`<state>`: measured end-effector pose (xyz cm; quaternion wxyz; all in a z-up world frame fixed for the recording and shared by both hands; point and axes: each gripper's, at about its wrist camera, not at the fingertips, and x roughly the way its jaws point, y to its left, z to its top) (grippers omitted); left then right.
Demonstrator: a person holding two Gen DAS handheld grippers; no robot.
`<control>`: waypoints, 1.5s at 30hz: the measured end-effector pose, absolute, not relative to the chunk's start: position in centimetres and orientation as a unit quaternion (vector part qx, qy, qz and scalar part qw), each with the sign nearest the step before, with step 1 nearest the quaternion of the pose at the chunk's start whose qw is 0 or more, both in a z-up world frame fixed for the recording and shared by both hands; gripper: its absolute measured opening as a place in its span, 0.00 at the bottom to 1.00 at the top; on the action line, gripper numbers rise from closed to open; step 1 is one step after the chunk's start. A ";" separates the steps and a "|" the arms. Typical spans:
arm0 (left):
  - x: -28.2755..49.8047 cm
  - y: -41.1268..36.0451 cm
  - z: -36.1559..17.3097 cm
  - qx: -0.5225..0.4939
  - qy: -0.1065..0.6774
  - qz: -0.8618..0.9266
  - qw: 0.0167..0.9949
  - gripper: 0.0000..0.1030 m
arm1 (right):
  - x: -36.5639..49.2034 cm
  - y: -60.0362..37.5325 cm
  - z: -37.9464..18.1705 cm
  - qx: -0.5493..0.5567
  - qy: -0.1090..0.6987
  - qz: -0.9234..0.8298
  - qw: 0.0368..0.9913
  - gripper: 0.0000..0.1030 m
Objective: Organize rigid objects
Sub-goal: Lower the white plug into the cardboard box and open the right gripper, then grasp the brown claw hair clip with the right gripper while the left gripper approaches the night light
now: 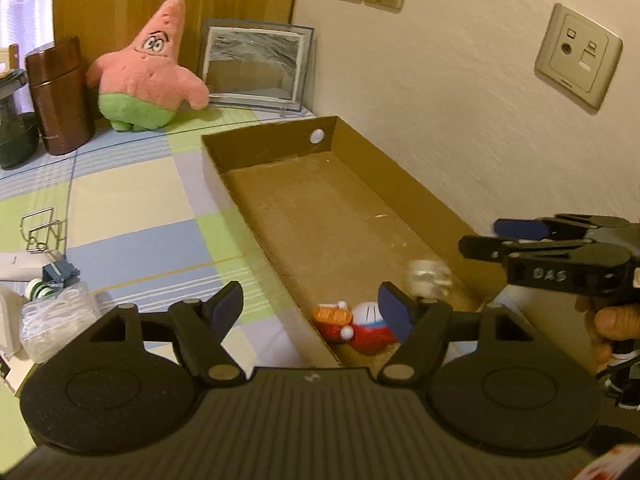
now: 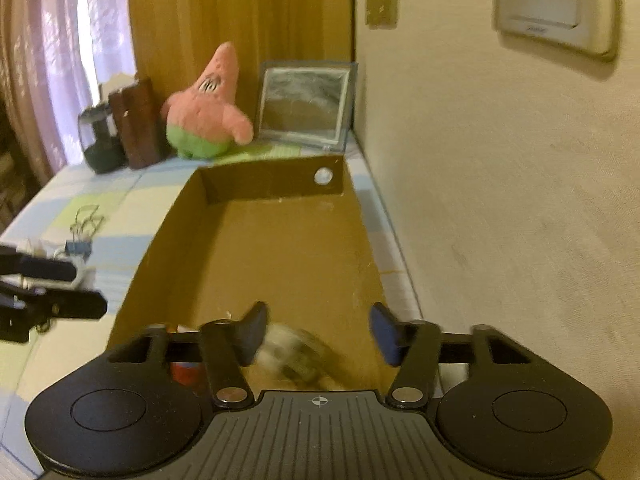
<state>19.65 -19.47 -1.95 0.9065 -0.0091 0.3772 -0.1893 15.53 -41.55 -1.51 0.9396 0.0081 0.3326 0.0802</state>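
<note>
A shallow cardboard box (image 1: pixel 224 160) lies along the wall on a checked cloth. In its near end lies a red and white toy figure (image 1: pixel 360 324) with an orange part. Beside it is a small white object (image 1: pixel 430 278), blurred. My left gripper (image 1: pixel 310 296) hangs open over the box's near left rim, with nothing between its fingers. My right gripper (image 2: pixel 318 314) is open above the box (image 2: pixel 168 240). The white object (image 2: pixel 292 352) shows blurred below its fingers, clear of both pads. The right gripper (image 1: pixel 478 236) enters the left wrist view from the right, held by a hand.
At the back stand a pink star plush (image 1: pixel 148 68), a framed picture (image 1: pixel 256 64), a brown flask (image 1: pixel 58 96) and a dark jar (image 1: pixel 16 136). Wire clips (image 1: pixel 42 228), a blue clip and plastic packets (image 1: pixel 56 320) lie left of the box. The wall with sockets runs along the right.
</note>
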 end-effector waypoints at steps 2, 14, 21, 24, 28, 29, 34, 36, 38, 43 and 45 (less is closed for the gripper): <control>19.4 -19.0 -1.7 -0.010 0.374 -0.184 0.909 0.71 | 15.3 -41.6 -0.9 0.010 0.326 0.078 0.942 0.62; 16.3 -15.1 0.1 -0.019 0.357 -0.149 0.922 0.75 | 11.8 -38.7 2.8 0.016 0.303 0.097 0.948 0.66; 13.4 -11.8 1.3 -0.024 0.347 -0.122 0.929 0.76 | 9.4 -35.2 4.7 0.023 0.285 0.128 0.950 0.70; 12.1 -10.2 1.6 -0.026 0.343 -0.110 0.932 0.77 | 8.4 -33.3 5.0 0.021 0.280 0.143 0.949 0.73; 10.3 -8.0 2.1 -0.030 0.333 -0.091 0.938 0.79 | 7.6 -31.1 5.1 0.025 0.278 0.159 0.947 0.76; 9.9 -7.3 2.2 -0.032 0.331 -0.087 0.939 0.80 | 7.5 -30.5 5.1 0.025 0.277 0.163 0.946 0.77; 7.9 -4.2 2.3 -0.031 0.327 -0.055 0.943 0.86 | 6.8 -28.0 5.1 0.018 0.274 0.182 0.944 0.81; 7.3 -3.1 2.2 -0.032 0.326 -0.042 0.944 0.91 | 6.7 -27.0 4.9 0.017 0.275 0.186 0.943 0.82; 6.9 -1.9 2.0 -0.031 0.329 -0.030 0.943 0.91 | 6.5 -26.2 4.8 0.016 0.276 0.191 0.942 0.83; 5.9 0.5 1.4 -0.019 0.333 -0.008 0.943 0.93 | 6.0 -24.1 4.2 0.006 0.279 0.208 0.938 0.84; 5.8 1.5 1.1 -0.017 0.336 -0.003 0.942 0.93 | 5.9 -23.1 3.8 -0.004 0.277 0.218 0.936 0.84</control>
